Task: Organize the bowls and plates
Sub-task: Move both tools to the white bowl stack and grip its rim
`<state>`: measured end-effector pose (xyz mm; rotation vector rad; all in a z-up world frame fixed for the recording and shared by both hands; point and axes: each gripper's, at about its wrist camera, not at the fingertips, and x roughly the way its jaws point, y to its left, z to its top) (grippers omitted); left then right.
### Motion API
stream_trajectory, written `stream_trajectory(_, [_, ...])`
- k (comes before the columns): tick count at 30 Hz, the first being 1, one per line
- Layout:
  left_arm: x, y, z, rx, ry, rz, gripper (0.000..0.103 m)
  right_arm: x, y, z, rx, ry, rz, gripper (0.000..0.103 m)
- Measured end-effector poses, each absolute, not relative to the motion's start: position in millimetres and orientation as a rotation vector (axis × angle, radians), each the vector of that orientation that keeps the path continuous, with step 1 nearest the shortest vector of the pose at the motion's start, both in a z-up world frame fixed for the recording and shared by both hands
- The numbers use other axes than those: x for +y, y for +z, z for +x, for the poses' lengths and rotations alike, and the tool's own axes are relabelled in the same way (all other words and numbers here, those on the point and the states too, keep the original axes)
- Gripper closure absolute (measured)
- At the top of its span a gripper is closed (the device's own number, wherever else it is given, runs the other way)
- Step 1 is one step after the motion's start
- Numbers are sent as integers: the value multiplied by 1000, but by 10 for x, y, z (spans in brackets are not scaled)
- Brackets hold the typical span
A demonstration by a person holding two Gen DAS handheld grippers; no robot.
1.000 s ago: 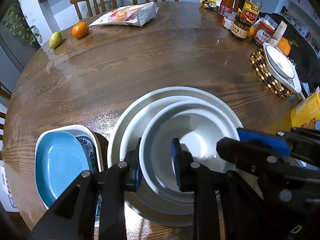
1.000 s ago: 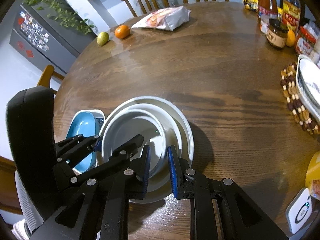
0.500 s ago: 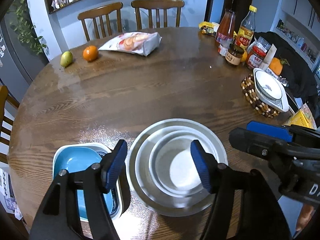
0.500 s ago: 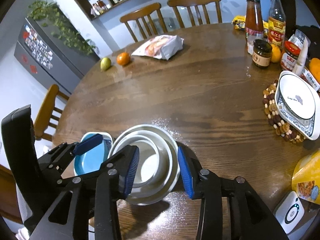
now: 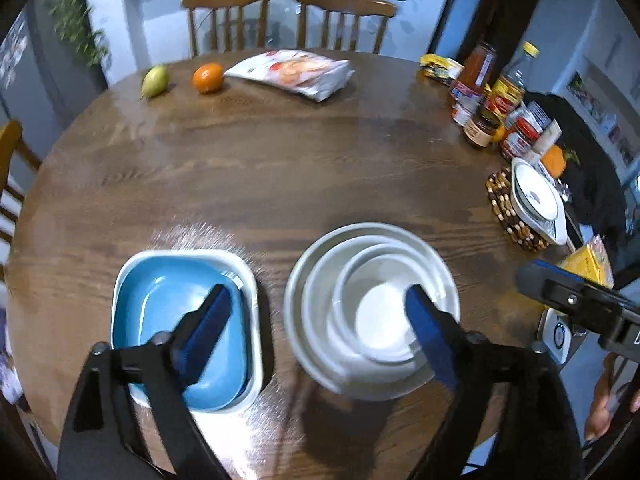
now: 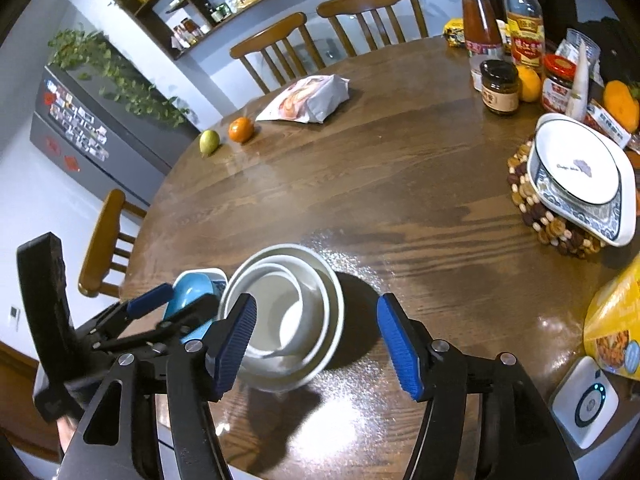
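A stack of nested white bowls (image 5: 372, 304) stands on the round wooden table (image 5: 280, 160) near its front edge; it also shows in the right wrist view (image 6: 288, 312). Left of it a blue square dish (image 5: 176, 320) sits inside a white square dish (image 5: 248, 280), partly visible in the right wrist view (image 6: 192, 292). My left gripper (image 5: 316, 328) is open and empty, raised above both stacks. My right gripper (image 6: 316, 344) is open and empty above the white stack. A white patterned square plate (image 6: 580, 176) rests on a beaded trivet (image 6: 552, 224) at the right.
Jars and bottles (image 6: 500, 60) crowd the far right. A snack bag (image 6: 308, 100), an orange (image 6: 241, 129) and a green pear (image 6: 209, 142) lie at the far side. A yellow packet (image 6: 612, 320) and a white device (image 6: 586, 400) sit at the right front. Chairs (image 5: 280, 20) stand behind.
Both grippers opened wide and pulled up and back from the white bowl stack, leaving it on the table. The left gripper also shifted left, over the gap between the stacks.
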<state>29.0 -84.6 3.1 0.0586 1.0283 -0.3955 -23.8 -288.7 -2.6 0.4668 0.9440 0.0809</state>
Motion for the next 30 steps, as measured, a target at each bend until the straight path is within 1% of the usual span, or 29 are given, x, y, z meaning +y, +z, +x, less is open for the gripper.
stream_trajectory(4, [-538, -46, 323, 1091, -342, -16, 8, -2919, -89, -311, 959, 75, 471, 39])
stream_trajectory(6, [-407, -112, 348, 1126, -312, -57, 4, -2930, -143, -335, 973, 68, 476, 39])
stream_trajectory(13, [-235, -243, 370, 1203, -295, -157, 4, -2940, -407, -328, 1036, 51, 519, 39])
stream_trajectory(16, [-290, -211, 388, 1191, -290, -130, 6, -2936, -463, -301, 1043, 43, 532, 39])
stream_trajectory(18, [-353, -191, 408, 1181, -301, -105, 8, -2934, -482, -282, 1048, 34, 528, 39])
stream_trajectory(24, [-462, -276, 486, 1191, -309, -38, 25, -2966, -540, -210, 1055, 22, 534, 39])
stream_trajectory(26, [-464, -298, 503, 1197, -318, -41, 28, -3000, -545, -205, 1047, 23, 549, 40])
stream_trajectory(27, [-463, -313, 515, 1200, -323, -43, 31, -3012, -549, -210, 1043, 24, 551, 42])
stream_trajectory(28, [-464, -327, 522, 1204, -324, -46, 32, -3021, -552, -205, 1041, 24, 550, 48])
stream_trajectory(29, [-465, -338, 535, 1211, -326, -52, 33, -3028, -564, -195, 1044, 31, 550, 54])
stream_trajectory(30, [-464, -349, 551, 1216, -331, -58, 34, -3033, -588, -179, 1050, 45, 555, 57])
